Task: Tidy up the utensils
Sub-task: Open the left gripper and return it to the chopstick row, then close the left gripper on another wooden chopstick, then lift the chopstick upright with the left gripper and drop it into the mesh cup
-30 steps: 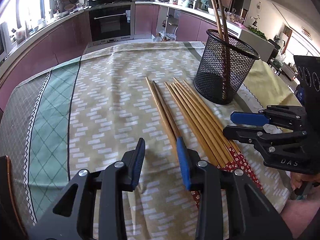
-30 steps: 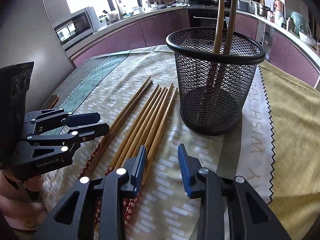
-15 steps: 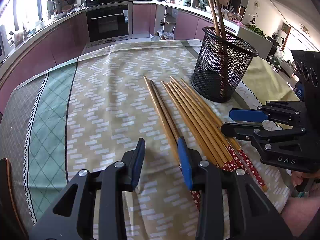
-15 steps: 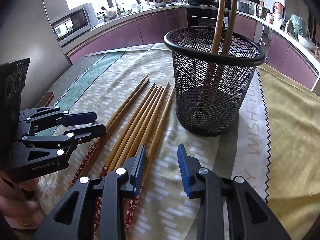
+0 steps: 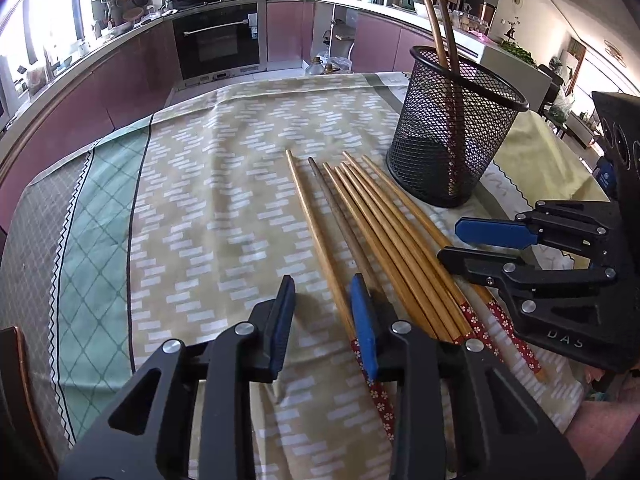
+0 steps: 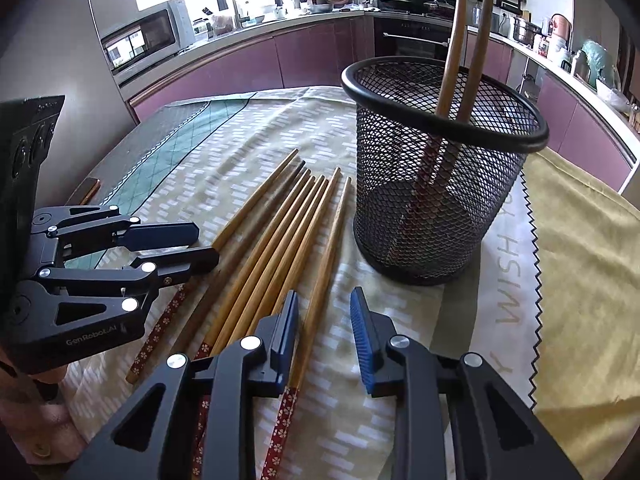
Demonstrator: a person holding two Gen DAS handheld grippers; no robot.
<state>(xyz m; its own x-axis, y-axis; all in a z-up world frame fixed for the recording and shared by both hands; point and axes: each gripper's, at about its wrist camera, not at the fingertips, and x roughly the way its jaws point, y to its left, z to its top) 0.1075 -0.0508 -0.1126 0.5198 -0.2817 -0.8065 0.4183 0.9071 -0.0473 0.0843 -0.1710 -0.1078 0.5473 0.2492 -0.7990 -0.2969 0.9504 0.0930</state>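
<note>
Several wooden chopsticks [image 5: 380, 232] [image 6: 280, 232] with red flowered ends lie side by side on the patterned tablecloth. A black mesh basket [image 5: 452, 160] [image 6: 432, 200] stands just beyond them with two chopsticks [image 5: 436, 32] [image 6: 456, 40] upright inside. My left gripper [image 5: 322, 300] [image 6: 208, 244] hovers low over the bundle's left edge. Its jaws are closing, with the outermost chopstick lying between them beside the right pad, unpressed. My right gripper [image 6: 324, 308] [image 5: 450, 242] is at the bundle's right edge. Its jaws are also closing around the outermost chopstick there, and the pads are not touching it.
The tablecloth [image 5: 208, 208] covers the table, with a green and grey band on its left. A brown object [image 6: 90, 190] lies near the table's left edge. A person's hand [image 6: 32, 420] holds the left gripper. Kitchen counters and an oven stand beyond the table's far edge.
Both pairs of jaws have narrowed slightly. The outer chopstick on each side now shows between the jaws and lies a little apart from the bundle. Neither hand has shifted much.
</note>
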